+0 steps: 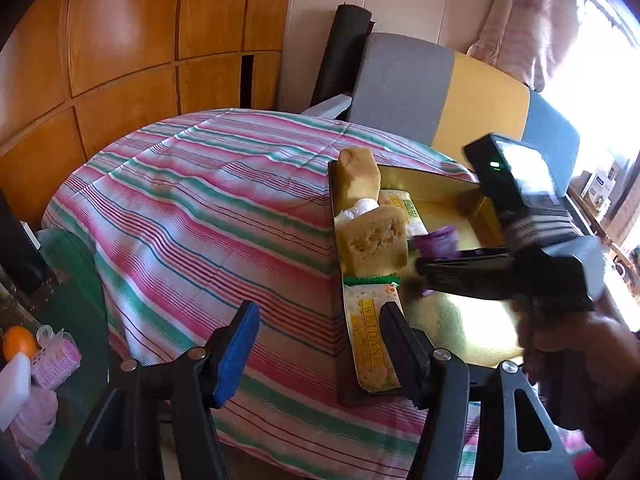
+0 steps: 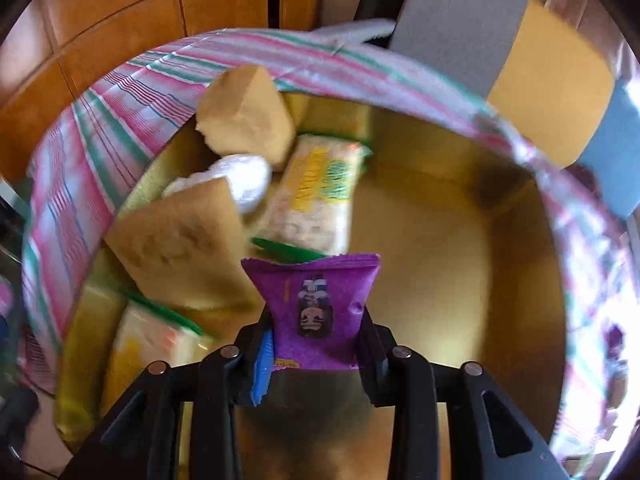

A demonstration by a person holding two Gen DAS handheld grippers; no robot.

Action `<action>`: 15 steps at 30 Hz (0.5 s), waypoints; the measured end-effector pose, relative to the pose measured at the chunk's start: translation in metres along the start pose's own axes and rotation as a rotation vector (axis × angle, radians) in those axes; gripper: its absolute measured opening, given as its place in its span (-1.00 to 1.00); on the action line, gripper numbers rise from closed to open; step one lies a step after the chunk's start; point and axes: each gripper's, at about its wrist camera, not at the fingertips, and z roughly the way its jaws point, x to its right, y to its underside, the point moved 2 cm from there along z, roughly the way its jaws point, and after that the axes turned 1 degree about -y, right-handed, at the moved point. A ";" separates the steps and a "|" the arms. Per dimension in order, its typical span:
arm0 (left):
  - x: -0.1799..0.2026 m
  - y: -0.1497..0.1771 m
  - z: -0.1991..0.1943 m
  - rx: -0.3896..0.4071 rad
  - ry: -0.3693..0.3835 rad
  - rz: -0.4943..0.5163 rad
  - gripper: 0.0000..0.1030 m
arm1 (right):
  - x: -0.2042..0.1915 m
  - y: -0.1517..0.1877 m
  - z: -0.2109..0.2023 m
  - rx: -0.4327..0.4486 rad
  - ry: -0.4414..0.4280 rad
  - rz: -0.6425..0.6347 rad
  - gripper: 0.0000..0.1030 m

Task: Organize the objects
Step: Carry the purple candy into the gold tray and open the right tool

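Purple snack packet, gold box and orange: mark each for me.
purple snack packet (image 2: 320, 312), right wrist view, centre of its printed face
gold box (image 2: 460, 280), right wrist view, bare floor
orange (image 1: 19, 343), left wrist view, its middle

Ahead of the left claw (image 1: 316, 346) stands a grey, yellow and blue chair back (image 1: 448, 96) before a wooden panelled wall (image 1: 120, 40), with a pink curtain (image 1: 532, 20) to its right and an orange (image 1: 18, 342) at its far left.

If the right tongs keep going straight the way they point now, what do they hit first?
Probably the cracker pack lying ahead in the gold tray. The right tongs hold a purple packet, whose front edge would meet it first. Height above the tray is unclear.
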 end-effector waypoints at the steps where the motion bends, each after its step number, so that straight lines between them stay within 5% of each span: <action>1: 0.000 0.000 0.000 0.002 -0.006 0.006 0.28 | -0.002 -0.001 0.000 0.004 0.004 -0.006 -0.24; 15: 0.004 -0.001 -0.009 0.030 -0.012 0.009 0.29 | -0.007 0.021 -0.060 0.208 0.115 -0.054 -0.12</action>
